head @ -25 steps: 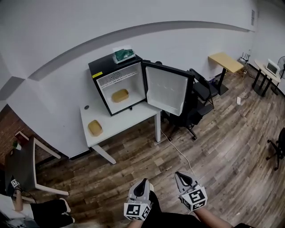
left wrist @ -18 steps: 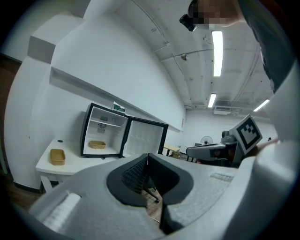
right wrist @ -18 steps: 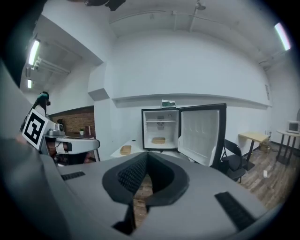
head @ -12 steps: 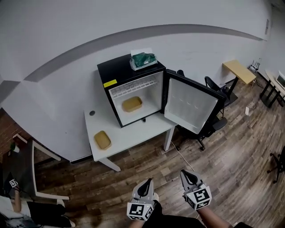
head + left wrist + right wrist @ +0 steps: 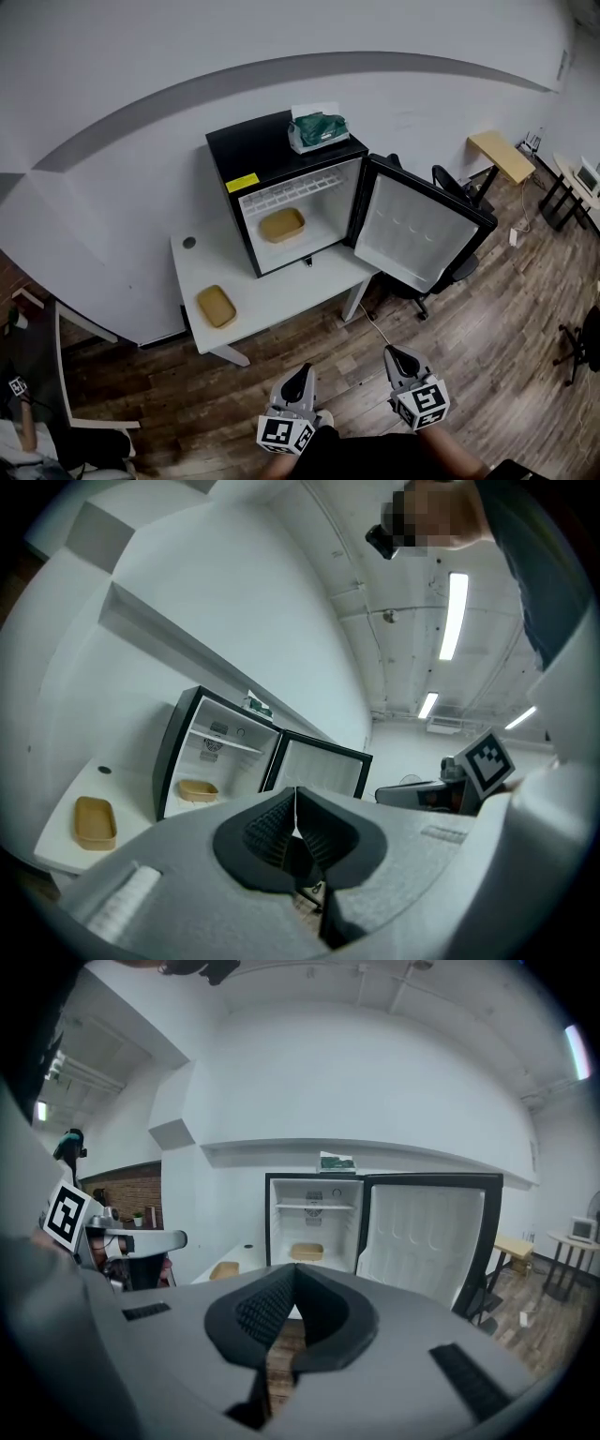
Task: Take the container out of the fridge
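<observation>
One container inside fridge, door swung wide, floor before table edge

White wall behind white surface; wood-plank floor below; black office chair right of surface; small wooden desk farther right.

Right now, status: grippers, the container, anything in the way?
Left gripper and right gripper shut, jaws empty, short of the table. Container in the fridge, untouched. Door open wide; nothing blocks the opening. Twin container on the table, left of fridge.
</observation>
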